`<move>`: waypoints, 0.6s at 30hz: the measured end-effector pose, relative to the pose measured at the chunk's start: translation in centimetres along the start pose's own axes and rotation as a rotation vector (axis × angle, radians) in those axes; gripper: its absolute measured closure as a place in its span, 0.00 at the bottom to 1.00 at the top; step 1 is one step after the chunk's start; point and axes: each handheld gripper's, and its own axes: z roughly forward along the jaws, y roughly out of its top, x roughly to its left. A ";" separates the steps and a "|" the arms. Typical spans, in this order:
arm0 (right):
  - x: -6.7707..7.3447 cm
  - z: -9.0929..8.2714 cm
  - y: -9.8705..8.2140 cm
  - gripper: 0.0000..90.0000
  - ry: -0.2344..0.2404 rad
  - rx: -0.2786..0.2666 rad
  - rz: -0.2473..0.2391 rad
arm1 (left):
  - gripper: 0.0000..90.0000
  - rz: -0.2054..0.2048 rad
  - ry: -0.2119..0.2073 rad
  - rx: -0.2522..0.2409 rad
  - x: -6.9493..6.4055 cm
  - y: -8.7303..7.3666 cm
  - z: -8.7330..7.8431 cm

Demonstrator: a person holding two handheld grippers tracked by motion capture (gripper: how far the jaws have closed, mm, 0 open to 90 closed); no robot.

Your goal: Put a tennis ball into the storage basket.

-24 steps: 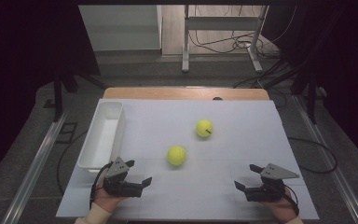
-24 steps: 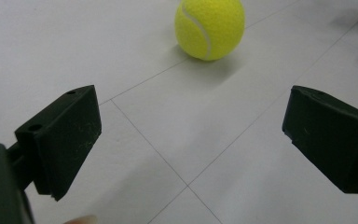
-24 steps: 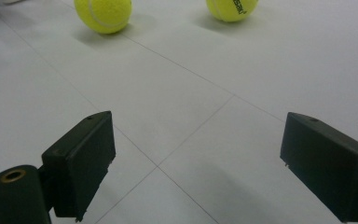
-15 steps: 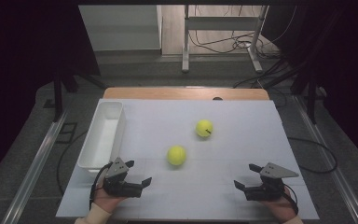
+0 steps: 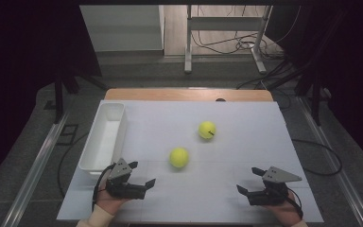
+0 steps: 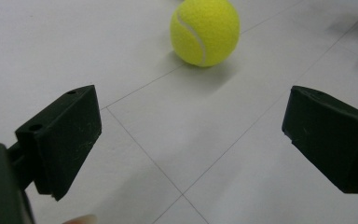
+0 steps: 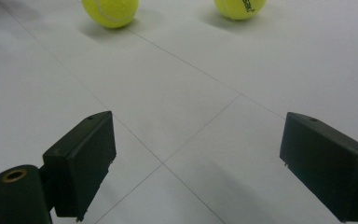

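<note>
Two yellow tennis balls lie on the white table top point(image 5: 250, 137). The nearer ball point(image 5: 178, 157) rests at the middle, and the farther ball point(image 5: 207, 129), with a black mark, is behind it to the right. My left gripper point(image 5: 142, 173) is held low at the front left with its jaws wide apart, open and empty. The left gripper view has the nearer ball point(image 6: 205, 31) ahead of its gripper point(image 6: 191, 140). At the front right my right gripper point(image 5: 247, 179) is open and empty too. Both balls, the nearer point(image 7: 110, 10) and the printed one point(image 7: 240, 7), lie far ahead of that gripper point(image 7: 196, 158).
A long white bin point(image 5: 94, 165) stands along the table's left edge, just behind the left gripper. A wooden table edge point(image 5: 189, 94) runs along the back. Dark floor, cables and a metal stand point(image 5: 227, 42) lie beyond.
</note>
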 end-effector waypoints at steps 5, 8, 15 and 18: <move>0.2 0.1 -0.1 0.12 -0.001 0.007 -0.006 | 0.06 -0.019 -0.026 -0.013 0.0 0.3 -0.1; 0.1 0.1 -0.1 0.12 -0.005 0.009 -0.005 | 0.06 -0.016 -0.023 -0.019 -0.1 0.7 -0.1; 0.1 0.2 -0.1 0.12 -0.009 0.013 -0.006 | 0.06 -0.001 -0.008 -0.012 -0.4 1.1 0.0; 0.2 0.1 -0.1 0.12 -0.011 0.014 -0.008 | 0.06 0.002 -0.001 -0.010 -0.5 1.3 0.0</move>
